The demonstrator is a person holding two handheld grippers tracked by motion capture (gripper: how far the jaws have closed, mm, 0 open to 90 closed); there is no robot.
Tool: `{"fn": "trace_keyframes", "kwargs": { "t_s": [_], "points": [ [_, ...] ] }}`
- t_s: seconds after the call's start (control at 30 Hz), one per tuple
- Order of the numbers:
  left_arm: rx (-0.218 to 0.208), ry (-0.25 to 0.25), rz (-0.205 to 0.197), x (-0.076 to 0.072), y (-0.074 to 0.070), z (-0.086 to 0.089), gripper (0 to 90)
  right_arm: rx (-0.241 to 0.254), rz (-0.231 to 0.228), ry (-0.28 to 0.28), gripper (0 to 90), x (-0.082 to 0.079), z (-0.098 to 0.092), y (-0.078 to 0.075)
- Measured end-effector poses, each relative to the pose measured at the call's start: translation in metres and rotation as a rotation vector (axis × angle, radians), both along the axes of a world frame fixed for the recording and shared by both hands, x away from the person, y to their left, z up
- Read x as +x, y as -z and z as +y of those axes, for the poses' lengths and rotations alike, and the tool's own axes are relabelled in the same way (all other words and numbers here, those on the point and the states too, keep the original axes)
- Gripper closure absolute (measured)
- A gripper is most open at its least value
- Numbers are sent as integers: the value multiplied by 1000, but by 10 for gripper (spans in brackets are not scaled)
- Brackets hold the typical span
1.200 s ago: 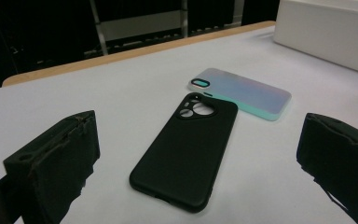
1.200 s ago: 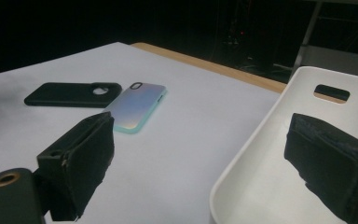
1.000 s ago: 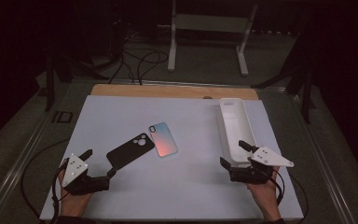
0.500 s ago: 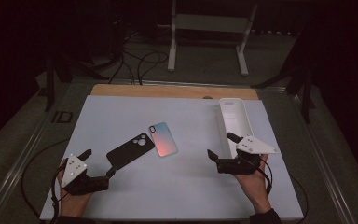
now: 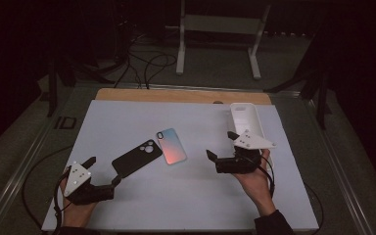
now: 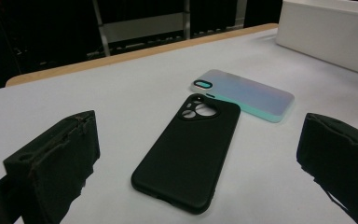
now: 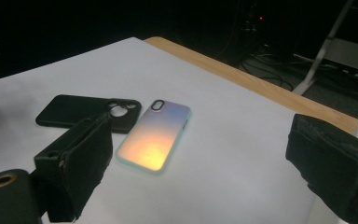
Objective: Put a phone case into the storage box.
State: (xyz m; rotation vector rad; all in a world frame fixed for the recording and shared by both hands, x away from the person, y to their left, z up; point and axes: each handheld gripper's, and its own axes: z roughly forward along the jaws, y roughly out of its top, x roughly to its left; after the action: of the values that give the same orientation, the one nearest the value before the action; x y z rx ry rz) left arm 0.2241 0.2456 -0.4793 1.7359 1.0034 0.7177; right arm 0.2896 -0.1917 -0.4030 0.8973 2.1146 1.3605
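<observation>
1. The iridescent phone case [image 5: 171,146] is laid flat mid-table, just beside the black phone case [image 5: 133,157].
2. The right gripper [image 5: 221,150] is held wide open near it, gripping nothing.
3. The left gripper [image 5: 103,170] is likewise spread wide, empty, by the black case.

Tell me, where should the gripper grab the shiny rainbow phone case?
Probably across its two long edges near the middle. The iridescent case lies flat, back up, apart from the black case, so the open right gripper could come down from above, jaws straddling its narrow width.
</observation>
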Motion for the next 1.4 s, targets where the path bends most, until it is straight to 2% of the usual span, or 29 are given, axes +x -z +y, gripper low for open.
{"fn": "trace_keyframes", "kwargs": {
  "t_s": [0.53,0.63,0.8,1.4],
  "points": [
    [3,0,1,0,0,0,0,-21,48,-31,73,23,45,-12],
    [4,-2,1,0,0,1,0,-40,71,-35,73,29,59,-11],
    [3,-2,2,0,0,1,0,-45,104,-34,74,36,73,-8],
    [5,-1,2,0,1,1,0,-84,197,-19,74,58,114,5]
  ]
}}
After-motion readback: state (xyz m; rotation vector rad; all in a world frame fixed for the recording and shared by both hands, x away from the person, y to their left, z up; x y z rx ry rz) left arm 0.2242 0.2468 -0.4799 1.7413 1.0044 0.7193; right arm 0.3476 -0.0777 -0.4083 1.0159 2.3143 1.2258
